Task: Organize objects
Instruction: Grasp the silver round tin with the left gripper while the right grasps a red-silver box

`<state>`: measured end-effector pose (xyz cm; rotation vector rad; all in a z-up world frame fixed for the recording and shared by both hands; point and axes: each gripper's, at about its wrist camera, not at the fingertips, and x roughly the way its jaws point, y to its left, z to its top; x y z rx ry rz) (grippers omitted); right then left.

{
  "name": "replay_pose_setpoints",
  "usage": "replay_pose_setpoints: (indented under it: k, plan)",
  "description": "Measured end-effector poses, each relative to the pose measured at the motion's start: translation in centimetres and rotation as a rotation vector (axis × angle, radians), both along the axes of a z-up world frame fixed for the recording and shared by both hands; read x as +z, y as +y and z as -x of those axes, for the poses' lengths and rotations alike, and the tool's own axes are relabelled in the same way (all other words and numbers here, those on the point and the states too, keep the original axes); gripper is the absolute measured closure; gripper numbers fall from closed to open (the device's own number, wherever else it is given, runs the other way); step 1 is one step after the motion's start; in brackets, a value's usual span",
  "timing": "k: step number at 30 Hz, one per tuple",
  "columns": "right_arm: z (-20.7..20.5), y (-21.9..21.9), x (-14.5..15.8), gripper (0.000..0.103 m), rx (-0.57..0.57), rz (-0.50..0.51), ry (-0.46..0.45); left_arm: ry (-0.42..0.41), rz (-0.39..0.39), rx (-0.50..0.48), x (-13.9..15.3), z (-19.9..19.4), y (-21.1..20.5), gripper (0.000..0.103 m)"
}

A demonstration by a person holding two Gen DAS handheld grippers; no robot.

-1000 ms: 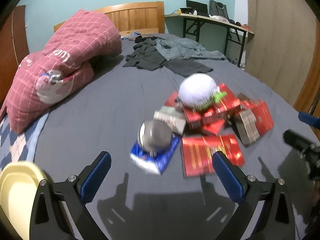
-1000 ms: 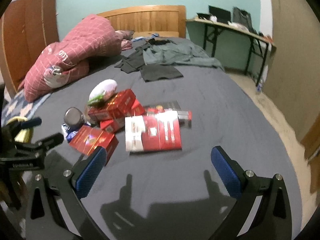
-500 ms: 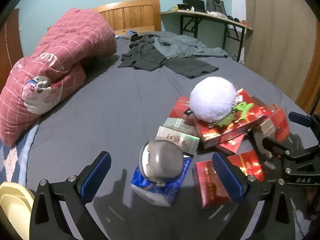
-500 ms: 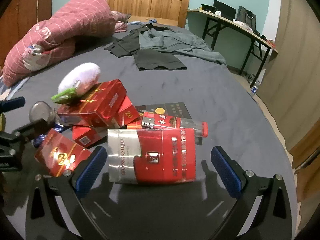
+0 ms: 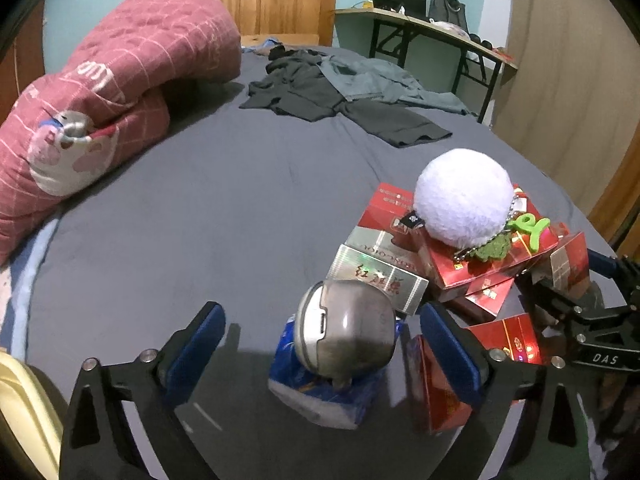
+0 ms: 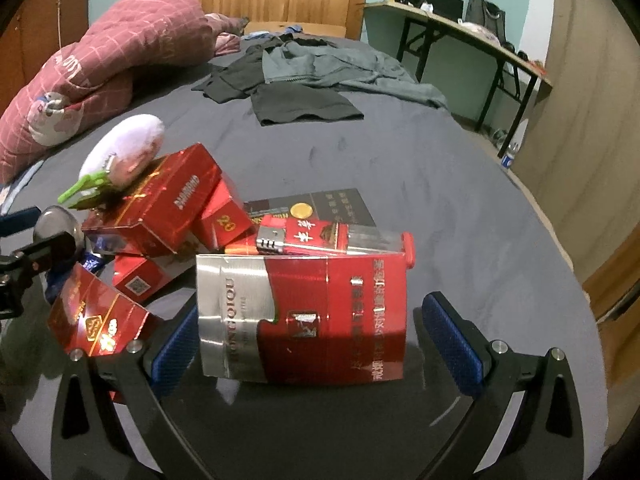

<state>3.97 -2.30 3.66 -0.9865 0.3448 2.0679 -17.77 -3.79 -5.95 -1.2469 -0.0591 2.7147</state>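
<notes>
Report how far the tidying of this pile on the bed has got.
Done: nothing visibly; the red boxes lie jumbled, the fluffy ball on top.
In hand: nothing gripped. The left gripper is closing around the silver case; the right gripper straddles the red-and-silver carton, open.
Left: the whole pile.

Red cartons [image 6: 160,208] heaped on grey bedsheet [image 5: 200,208]; white plush ball [image 5: 464,198] atop; silver case [image 5: 348,328] on blue pack [image 5: 320,392]

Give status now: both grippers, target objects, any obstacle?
Left gripper closing around silver ball, no contact. Right gripper open astride red-silver carton. Red boxes crowd both.
</notes>
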Motion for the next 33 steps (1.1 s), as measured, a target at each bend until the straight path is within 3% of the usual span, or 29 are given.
replay_pose_setpoints:
  k: [2, 4, 5, 6, 9, 22, 33]
  plan:
    - [-0.2, 0.2, 0.0, 0.001, -0.006, 0.01, 0.01, 0.0, -0.008, -0.005, -0.2, 0.1, -0.1, 0.009]
    - [-0.2, 0.3, 0.0, 0.008, -0.003, 0.017, 0.021, 0.001, 0.002, -0.01, -0.4, 0.3, -0.1, 0.022]
    - [-0.2, 0.4, 0.0, 0.014, 0.0, 0.023, 0.022, -0.002, 0.005, -0.013, -0.4, 0.5, -0.3, 0.036]
    - [-0.2, 0.4, -0.1, 0.014, -0.001, 0.024, 0.023, -0.001, -0.007, -0.021, -0.4, 0.5, -0.5, 0.043]
    - [-0.2, 0.4, -0.1, 0.014, 0.0, 0.026, 0.03, 0.025, -0.006, -0.04, 0.0, 0.3, -0.6, 0.053]
    - [-0.5, 0.4, 0.0, 0.014, -0.012, 0.019, 0.037, 0.05, 0.002, -0.043, 0.9, -1.6, -0.5, 0.054]
    - [-1.7, 0.2, 2.3, 0.014, -0.026, 0.004, 0.072, 0.074, 0.03, -0.053, 3.2, -3.4, 1.0, 0.054]
